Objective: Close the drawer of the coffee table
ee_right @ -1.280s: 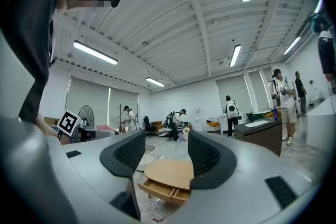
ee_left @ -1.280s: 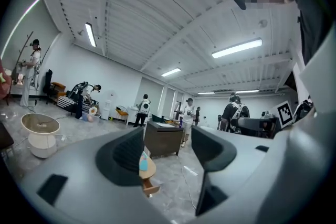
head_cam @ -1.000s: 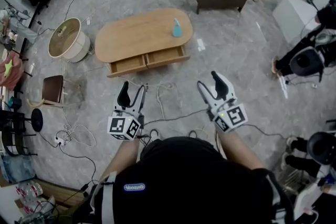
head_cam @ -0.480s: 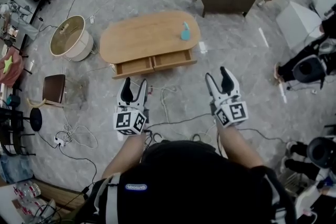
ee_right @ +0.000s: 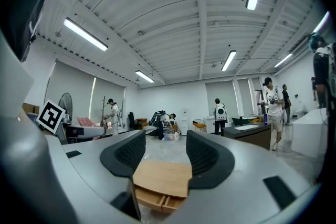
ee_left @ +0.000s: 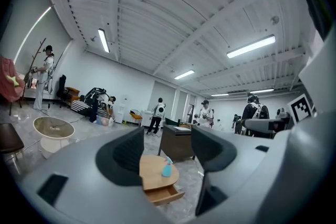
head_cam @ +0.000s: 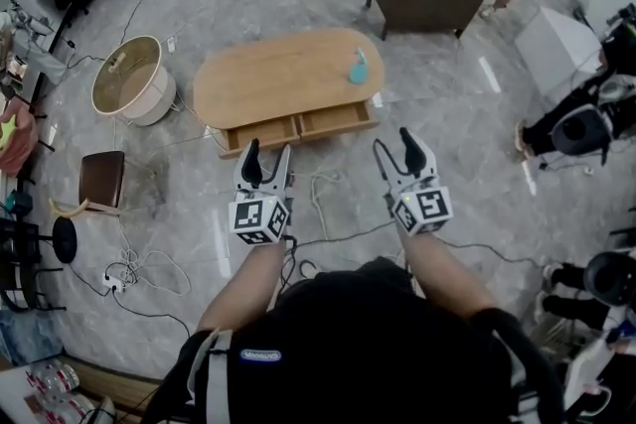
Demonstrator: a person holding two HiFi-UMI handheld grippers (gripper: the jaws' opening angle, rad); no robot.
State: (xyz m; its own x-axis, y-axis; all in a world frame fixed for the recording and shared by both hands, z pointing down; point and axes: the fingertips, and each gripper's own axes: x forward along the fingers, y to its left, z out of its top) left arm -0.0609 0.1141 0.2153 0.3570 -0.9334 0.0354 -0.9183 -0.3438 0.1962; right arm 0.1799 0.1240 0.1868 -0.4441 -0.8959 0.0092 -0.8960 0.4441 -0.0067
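left gripper [head_cam: 267, 152] and right gripper [head_cam: 394, 142]: jaws open, empty. the pulled-out drawers [head_cam: 338, 118] of the oval desk [head_cam: 283, 74] lie ahead of both jaws, well apart. stiff wood, probably light on runners; push flat against a drawer front.

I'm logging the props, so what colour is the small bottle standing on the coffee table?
Light teal blue. The bottle shows best in the head view.
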